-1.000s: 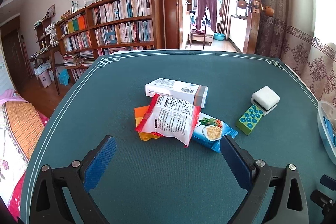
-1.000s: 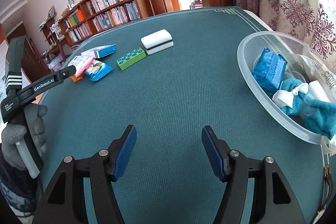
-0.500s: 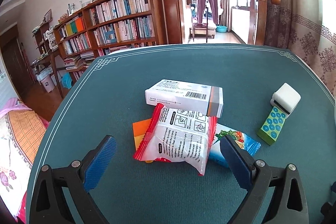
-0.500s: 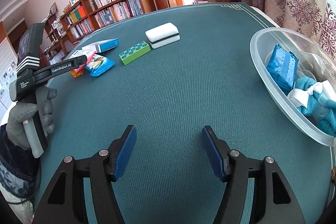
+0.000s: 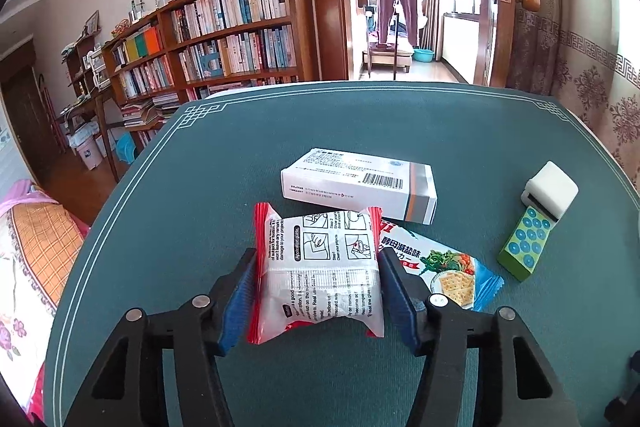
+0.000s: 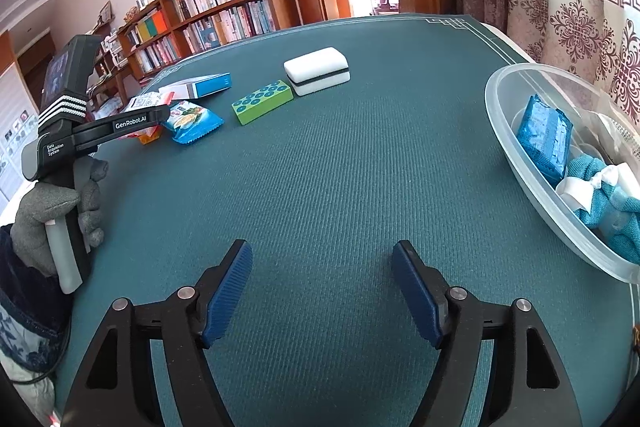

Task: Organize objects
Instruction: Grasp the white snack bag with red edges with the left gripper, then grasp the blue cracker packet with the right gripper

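Observation:
A red-and-white packet [image 5: 316,235] lies on the green table [image 5: 224,187], and my left gripper [image 5: 317,267] is closing on it, both blue pads pressing its sides. Behind it sit a white box [image 5: 356,187] and a blue cracker packet [image 5: 444,271]. To the right are a green block with blue dots [image 5: 526,243] and a white block [image 5: 552,189]. An orange packet [image 6: 150,137] peeks out under the pile. My right gripper [image 6: 322,251] hovers over bare cloth, its jaws opening with nothing between them.
A clear plastic bowl [image 6: 502,123] at the right edge holds a blue packet [image 6: 544,135] and a teal cloth [image 6: 608,211]. A gloved hand [image 6: 56,203] holds the left gripper at the far left. Bookshelves and a curtain stand beyond the table edges.
The left gripper moved forward over the pile and its jaws closed from wide open onto the red-and-white packet. The right gripper stayed in place, its jaws slightly wider.

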Tool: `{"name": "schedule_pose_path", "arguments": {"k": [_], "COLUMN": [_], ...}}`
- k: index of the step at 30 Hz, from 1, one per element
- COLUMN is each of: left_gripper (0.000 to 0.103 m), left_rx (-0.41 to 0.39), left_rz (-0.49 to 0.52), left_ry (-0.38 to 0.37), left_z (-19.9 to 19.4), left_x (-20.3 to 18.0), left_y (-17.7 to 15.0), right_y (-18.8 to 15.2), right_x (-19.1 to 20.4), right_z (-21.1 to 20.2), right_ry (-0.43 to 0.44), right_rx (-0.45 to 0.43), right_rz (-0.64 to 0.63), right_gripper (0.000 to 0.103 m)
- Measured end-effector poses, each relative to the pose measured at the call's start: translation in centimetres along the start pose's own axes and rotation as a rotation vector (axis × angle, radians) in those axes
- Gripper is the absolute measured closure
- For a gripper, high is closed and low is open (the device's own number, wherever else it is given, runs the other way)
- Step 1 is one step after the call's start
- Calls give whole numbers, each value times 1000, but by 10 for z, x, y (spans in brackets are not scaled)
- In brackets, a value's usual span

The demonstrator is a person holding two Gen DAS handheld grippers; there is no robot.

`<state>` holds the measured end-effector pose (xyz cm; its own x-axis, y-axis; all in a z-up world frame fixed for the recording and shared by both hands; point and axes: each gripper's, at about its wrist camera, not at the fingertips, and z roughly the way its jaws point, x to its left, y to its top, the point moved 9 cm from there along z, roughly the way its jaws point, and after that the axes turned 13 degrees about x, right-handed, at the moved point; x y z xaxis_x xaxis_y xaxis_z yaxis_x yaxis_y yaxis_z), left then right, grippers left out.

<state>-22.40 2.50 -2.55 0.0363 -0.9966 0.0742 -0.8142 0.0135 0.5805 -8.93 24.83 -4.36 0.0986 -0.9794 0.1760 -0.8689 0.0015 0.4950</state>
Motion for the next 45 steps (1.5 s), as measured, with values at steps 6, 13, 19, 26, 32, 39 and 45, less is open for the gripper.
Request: {"name": "schedule_pose_path", "arguments": {"k": [6,13,19,26,32,39,45], "left_gripper": [50,50,50,50,50,50,50], "left_rx": [-5,-23,-1,4,3,2,-24], "left_rz": [-27,-53,-91,-104,-101,-147,-172], "left_ry": [-21,-46,-70,-75,-80,-86,-66], "left_z": [-10,-33,-38,-39,-36,-36,-41], "left_x": [6,14,21,25,26,35,40], "left_y": [-7,-24,-46,-58,-63,-66,-65], "right_y": [0,-1,-1,2,31,80,114], "right_x": [2,2,3,6,27,87,123], "right_z": [1,1,2,3,6,23,51], "right_ry": [-2,0,2,8,57,108,89], "right_rx": [0,-2,-3,0,-9,-34,-34], "right_rz": [-7,-7,-10,-23,-54,-226,-349], "right_gripper": [27,26,26,26,26,26,26]}}
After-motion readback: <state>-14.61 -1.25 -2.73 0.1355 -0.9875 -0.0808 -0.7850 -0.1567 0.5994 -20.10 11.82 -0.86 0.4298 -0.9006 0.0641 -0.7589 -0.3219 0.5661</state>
